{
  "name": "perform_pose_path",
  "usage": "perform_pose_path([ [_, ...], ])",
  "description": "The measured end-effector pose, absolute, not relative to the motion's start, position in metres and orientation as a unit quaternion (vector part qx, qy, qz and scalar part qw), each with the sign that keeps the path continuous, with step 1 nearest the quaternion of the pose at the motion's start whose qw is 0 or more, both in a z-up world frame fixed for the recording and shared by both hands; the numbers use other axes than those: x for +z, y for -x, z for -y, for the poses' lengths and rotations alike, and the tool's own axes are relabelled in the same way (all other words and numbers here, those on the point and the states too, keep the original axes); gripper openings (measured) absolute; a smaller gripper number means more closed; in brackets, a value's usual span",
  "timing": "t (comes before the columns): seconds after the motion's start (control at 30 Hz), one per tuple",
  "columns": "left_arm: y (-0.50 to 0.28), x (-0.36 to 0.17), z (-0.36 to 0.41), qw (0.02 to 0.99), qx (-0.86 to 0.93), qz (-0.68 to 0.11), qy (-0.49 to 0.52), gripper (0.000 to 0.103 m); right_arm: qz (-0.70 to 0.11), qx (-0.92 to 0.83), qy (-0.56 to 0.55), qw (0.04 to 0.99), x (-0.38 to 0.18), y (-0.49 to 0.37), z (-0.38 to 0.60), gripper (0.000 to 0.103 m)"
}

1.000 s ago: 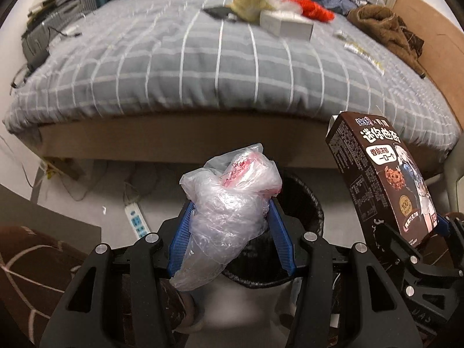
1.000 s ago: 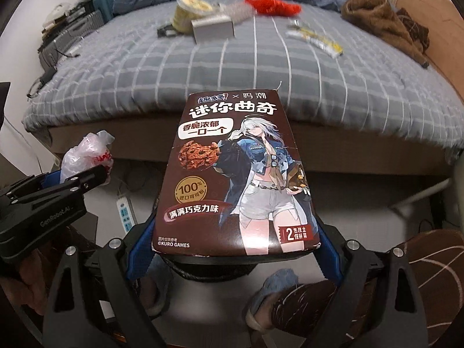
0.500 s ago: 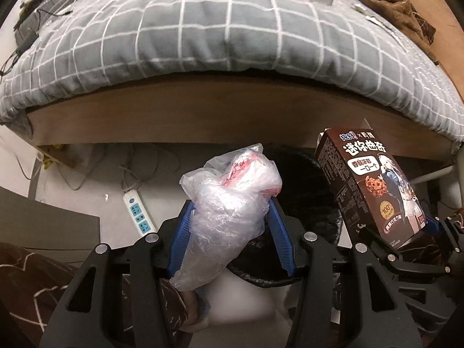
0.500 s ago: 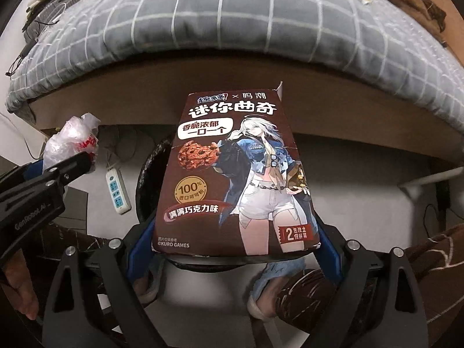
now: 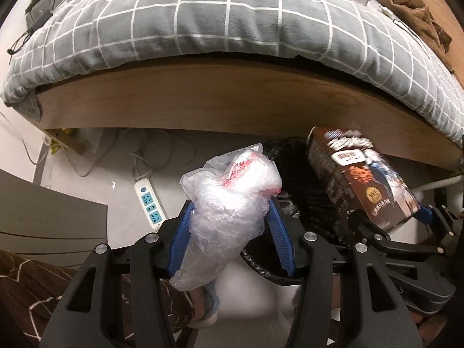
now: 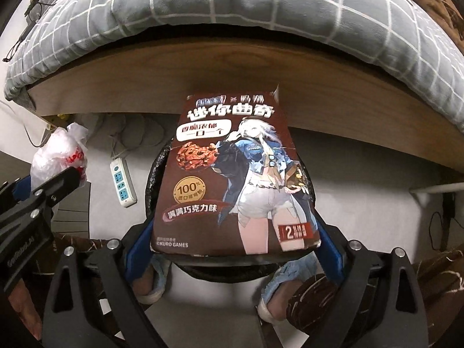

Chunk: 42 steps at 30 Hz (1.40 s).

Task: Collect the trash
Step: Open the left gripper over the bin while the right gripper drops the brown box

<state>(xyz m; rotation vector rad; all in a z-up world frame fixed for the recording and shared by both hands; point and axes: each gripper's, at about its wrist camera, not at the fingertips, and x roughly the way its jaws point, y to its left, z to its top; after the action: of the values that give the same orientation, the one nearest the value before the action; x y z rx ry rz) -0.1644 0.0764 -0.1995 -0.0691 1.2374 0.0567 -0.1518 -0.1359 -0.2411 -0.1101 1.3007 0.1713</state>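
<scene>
Black bin (image 6: 152,179) mostly hidden behind cookie box (image 6: 235,179) clamped in right gripper (image 6: 235,249); plastic bag (image 5: 229,211) clamped in left gripper (image 5: 232,232).

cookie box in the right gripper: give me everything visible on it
The cookie box is a dark brown printed carton, cardboard by the look, showing a chocolate cookie, a round gold badge, Chinese lettering and a cartoon figure in a blue jacket. Its top flap looks opened at one corner. The right gripper is shut on its lower end, blue pads pressing both side edges, with the top pointing away from the camera. It hangs over the black-lined bin on the floor beside the bed. Nothing else visibly touches it.
</scene>
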Motion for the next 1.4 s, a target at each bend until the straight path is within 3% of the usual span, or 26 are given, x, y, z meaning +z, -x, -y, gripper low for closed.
perform_pose_path([
  [0.03, 0.164, -0.201, -0.076, 0.813, 0.027, -0.58, 0.032, 0.051, -0.601, 0.078, 0.054, 0.794, -0.243, 0.149, 0.136, 0.096],
  [1.07, 0.133, -0.213, 0.047, 0.805, -0.074, -0.589, -0.021, 0.052, -0.543, -0.033, 0.025, 0.839, -0.192, 0.149, 0.26, 0.096],
  [1.1, 0.133, -0.213, 0.048, 0.806, -0.072, -0.587, -0.026, 0.055, -0.543, -0.034, 0.024, 0.839, -0.191, 0.148, 0.261, 0.096],
  [1.2, 0.134, -0.213, 0.048, 0.811, -0.059, -0.581, -0.042, 0.075, -0.539, -0.031, 0.021, 0.842, -0.189, 0.147, 0.259, 0.096],
  [1.4, 0.129, -0.207, 0.037, 0.821, -0.045, -0.568, -0.035, 0.09, -0.523, -0.026, 0.022, 0.852, -0.181, 0.144, 0.254, 0.096],
])
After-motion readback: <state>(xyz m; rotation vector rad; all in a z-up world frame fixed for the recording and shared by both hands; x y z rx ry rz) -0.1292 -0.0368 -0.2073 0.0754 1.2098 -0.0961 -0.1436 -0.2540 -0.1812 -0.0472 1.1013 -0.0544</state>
